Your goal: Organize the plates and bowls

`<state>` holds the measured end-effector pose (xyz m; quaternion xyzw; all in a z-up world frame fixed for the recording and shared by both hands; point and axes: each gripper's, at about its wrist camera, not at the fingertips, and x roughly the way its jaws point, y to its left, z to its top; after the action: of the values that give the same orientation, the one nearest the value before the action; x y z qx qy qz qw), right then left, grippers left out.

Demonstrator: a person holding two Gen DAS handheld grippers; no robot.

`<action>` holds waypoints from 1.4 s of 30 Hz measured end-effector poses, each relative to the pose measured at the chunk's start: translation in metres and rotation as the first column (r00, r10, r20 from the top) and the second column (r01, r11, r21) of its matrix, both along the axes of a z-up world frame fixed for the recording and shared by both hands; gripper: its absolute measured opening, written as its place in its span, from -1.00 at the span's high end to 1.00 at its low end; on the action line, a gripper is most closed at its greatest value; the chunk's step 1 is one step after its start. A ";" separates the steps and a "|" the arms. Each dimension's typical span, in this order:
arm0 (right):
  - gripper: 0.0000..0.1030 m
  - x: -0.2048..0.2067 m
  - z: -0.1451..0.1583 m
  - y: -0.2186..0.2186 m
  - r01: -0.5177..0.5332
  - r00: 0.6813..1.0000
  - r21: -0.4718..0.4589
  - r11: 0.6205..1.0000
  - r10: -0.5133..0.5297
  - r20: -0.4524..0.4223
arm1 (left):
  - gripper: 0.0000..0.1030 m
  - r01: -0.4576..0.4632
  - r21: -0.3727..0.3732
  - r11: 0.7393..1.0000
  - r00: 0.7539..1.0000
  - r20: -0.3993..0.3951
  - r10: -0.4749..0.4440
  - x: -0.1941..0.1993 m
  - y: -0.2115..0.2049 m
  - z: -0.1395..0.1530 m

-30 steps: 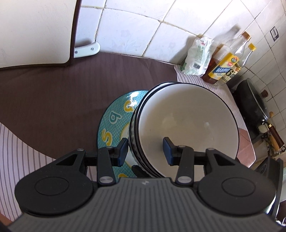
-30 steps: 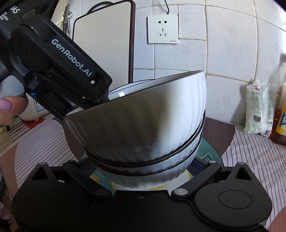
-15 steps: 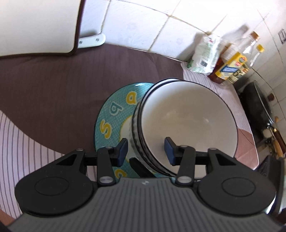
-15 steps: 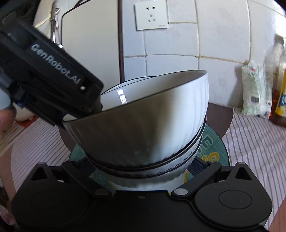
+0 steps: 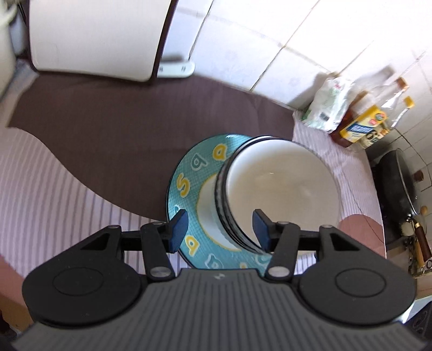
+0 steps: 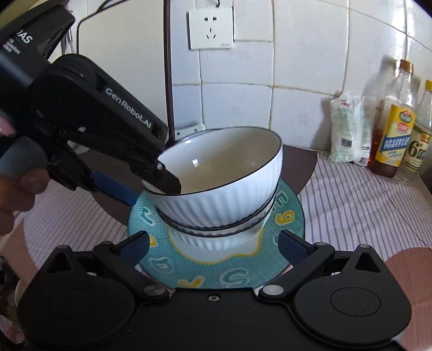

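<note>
L gripper (image 5: 220, 226) jaws just been opening – straddles bowl stack (image 6: 220, 186) rim, pads clear | R gripper (image 6: 213, 247) wide open, empty | stack on teal plate (image 6: 289, 216)

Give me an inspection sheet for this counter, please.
Surface: brown mat over striped cloth.
Job's things: stacked white bowls standing on teal plate.
Clutter: bottles, white bag, dark pan.
Grippers: left gripper open, jaws just been opening, top bowl's rim between them; right gripper open, holding nothing.
Cables: dark cord above wall socket.
Surroundings: white tiled wall, leaning board.
</note>
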<state>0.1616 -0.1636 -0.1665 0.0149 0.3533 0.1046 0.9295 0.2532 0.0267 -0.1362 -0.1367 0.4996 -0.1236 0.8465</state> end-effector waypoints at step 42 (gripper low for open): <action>-1.00 -0.137 0.160 -0.064 0.262 0.965 -0.075 0.962 -0.263 -0.005 | -0.92 -0.113 0.405 0.907 0.946 0.324 -0.027 -0.229 -0.010 0.143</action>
<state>0.0245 -0.2277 -0.0061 0.0279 0.3585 -0.0327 0.9325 0.0239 0.0172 0.0065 0.0586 0.3660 -0.0156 0.9286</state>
